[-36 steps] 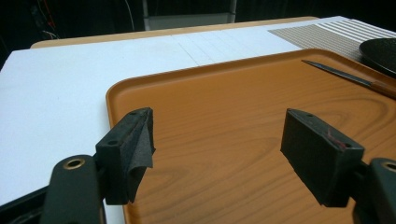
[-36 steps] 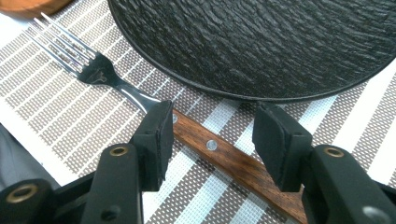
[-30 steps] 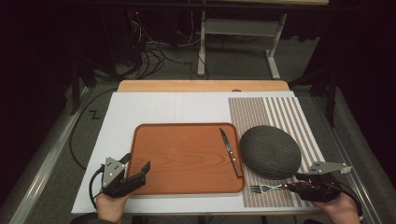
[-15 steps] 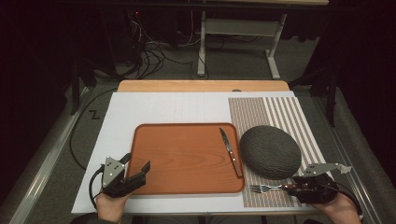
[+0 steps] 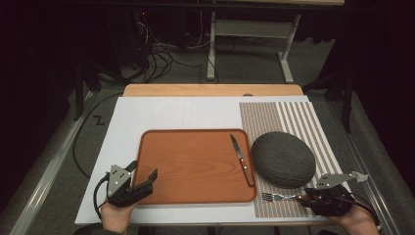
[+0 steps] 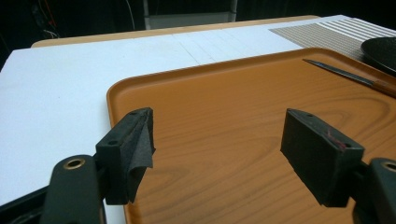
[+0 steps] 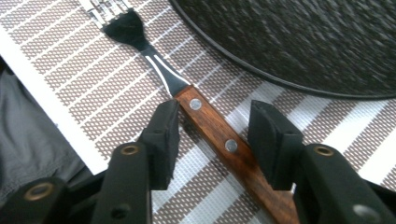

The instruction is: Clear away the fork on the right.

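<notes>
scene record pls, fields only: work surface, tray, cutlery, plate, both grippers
surface: white board on table, striped placemat at right
tray: orange-brown tray, knife lying along its right edge
plate: dark plate on placemat
fork: fork on placemat, wooden handle, tines toward tray
left gripper: left gripper open over tray's near left corner, nothing between jaws
right gripper: right gripper jaws have just been closing, straddle fork handle, one pad touching, not clamped

My left gripper (image 5: 147,180) is black with a grey three-cornered plate and a trailing black cable. Its blocky pads (image 6: 320,156) show brass-ringed screw holes; one pad bears what looks like a faint red mark. My right gripper (image 5: 299,197) matches it.
</notes>
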Demonstrator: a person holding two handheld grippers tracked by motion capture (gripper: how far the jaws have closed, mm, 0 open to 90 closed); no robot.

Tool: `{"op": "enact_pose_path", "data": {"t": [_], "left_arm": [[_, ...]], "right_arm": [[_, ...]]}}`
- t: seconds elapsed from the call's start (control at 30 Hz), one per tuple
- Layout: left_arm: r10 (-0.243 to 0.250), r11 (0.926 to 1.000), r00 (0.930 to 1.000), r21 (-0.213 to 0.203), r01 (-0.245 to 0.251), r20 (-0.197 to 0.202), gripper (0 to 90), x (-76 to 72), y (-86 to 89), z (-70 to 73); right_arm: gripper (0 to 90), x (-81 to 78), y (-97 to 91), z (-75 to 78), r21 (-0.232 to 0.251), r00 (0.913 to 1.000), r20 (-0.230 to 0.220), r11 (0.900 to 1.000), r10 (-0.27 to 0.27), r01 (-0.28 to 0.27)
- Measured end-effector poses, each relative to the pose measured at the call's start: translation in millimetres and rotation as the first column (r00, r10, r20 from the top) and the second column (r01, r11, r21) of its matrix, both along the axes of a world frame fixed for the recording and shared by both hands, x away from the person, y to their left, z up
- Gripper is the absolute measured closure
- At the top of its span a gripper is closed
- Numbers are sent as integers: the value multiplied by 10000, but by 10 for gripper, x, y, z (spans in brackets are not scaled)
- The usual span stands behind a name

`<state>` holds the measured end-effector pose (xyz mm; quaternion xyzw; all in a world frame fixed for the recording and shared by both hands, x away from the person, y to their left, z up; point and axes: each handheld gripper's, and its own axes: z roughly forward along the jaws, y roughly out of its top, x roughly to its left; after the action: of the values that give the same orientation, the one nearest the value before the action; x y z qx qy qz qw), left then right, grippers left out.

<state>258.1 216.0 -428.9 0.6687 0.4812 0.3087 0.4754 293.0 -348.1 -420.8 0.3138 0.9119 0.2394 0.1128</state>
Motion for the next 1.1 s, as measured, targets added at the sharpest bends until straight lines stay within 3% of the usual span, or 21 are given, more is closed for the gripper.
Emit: {"op": "enact_pose_path", "data": {"t": [0.43, 0.63, 1.1], "left_arm": [[1, 10000, 10000, 2, -1, -1, 260, 0, 1, 0], [0, 10000, 10000, 11, 0, -9, 260, 2, 0, -1], [9, 10000, 10000, 5, -9, -4, 260, 1, 1, -1]], "right_arm": [[685, -28, 63, 4, -107, 9972, 92, 9972, 747, -746], [704, -27, 68, 5, -110, 9964, 97, 9964, 846, -845], [787, -18, 127, 8, -158, 9881, -8, 9879, 1540, -1540]]}}
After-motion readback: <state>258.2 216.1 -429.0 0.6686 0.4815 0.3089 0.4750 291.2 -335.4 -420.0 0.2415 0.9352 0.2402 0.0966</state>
